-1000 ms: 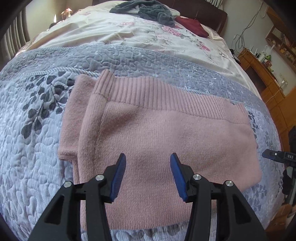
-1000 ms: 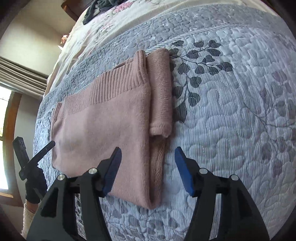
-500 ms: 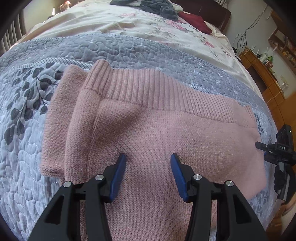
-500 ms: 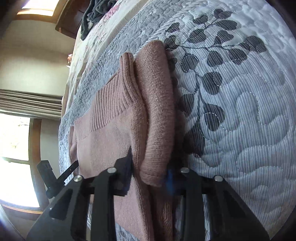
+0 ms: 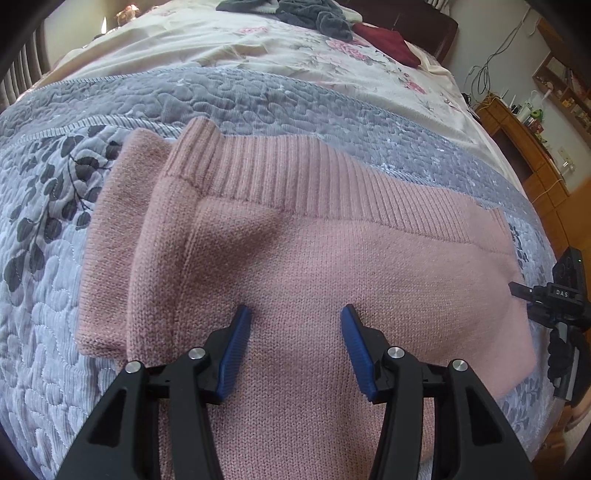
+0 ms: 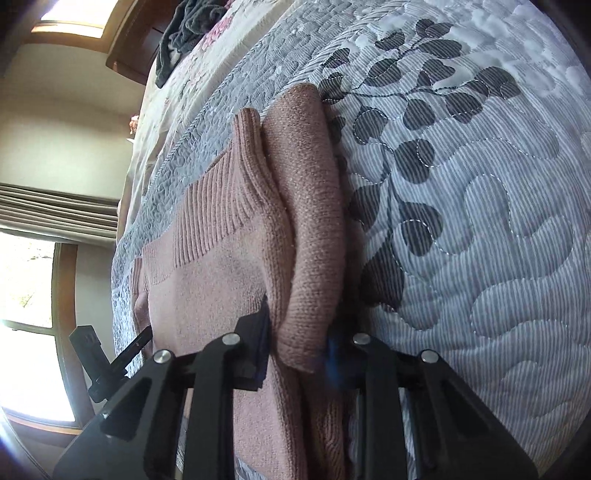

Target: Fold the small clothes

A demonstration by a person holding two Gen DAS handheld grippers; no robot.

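Both units: black angular plastic arms, silver round screw heads, ribbed blue pads on left gripper [image 5: 295, 332]. Right gripper [image 6: 299, 354] pads look blue too, mostly shadowed.

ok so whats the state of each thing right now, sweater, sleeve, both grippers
pink knit sweater: lying flat on the grey quilted bedspread, partly folded
folded pink sleeve: doubled back along the sweater's side edge, its cuff end between the right gripper's fingers
left gripper: open, over the sweater body, holding nothing
right gripper: fingers either side of the sleeve cuff, grip not clear
dark grey clothes: heaped, unfolded, at the far end of the bed
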